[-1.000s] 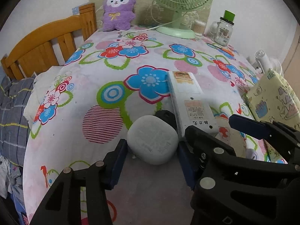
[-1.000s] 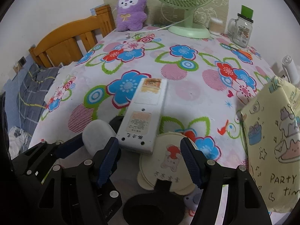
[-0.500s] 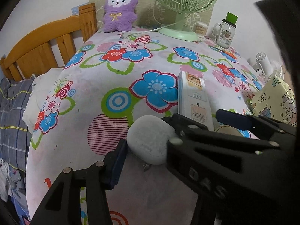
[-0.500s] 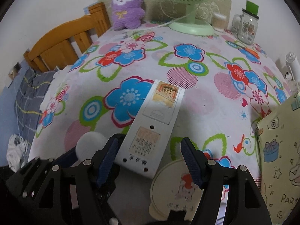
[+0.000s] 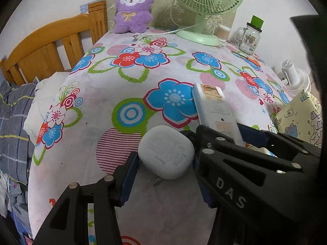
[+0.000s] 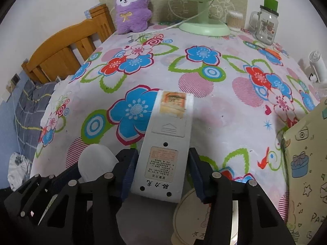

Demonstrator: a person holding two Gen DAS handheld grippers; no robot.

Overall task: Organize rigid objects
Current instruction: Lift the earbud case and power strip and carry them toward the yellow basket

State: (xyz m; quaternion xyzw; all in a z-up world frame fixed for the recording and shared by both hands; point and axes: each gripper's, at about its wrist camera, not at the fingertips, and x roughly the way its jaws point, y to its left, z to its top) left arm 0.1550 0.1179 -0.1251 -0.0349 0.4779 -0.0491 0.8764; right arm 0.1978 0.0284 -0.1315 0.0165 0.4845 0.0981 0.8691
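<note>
A white remote control [image 6: 166, 143] lies face down on the floral tablecloth [image 6: 204, 65]. My right gripper [image 6: 162, 172] is shut on its near end, blue pads against both sides. A rounded grey-white case [image 5: 166, 152] sits between the fingers of my left gripper [image 5: 163, 170]; the left pad touches it, the right pad is hidden behind my right gripper's black body. The remote also shows in the left wrist view [image 5: 215, 110], and the case in the right wrist view [image 6: 96, 163], to the remote's left.
A round cream lid with a cartoon print [image 6: 196, 216] lies under my right gripper. A yellow gift bag [image 6: 306, 163] stands at the right. A green fan [image 5: 204, 6], purple plush [image 5: 132, 8] and glass jar [image 5: 250, 36] stand at the back. A wooden bed frame [image 5: 51, 47] is at the left.
My right gripper moved forward and closed on the remote's near end. My left gripper narrowed around the grey-white case. The right gripper's body now crosses the left wrist view.
</note>
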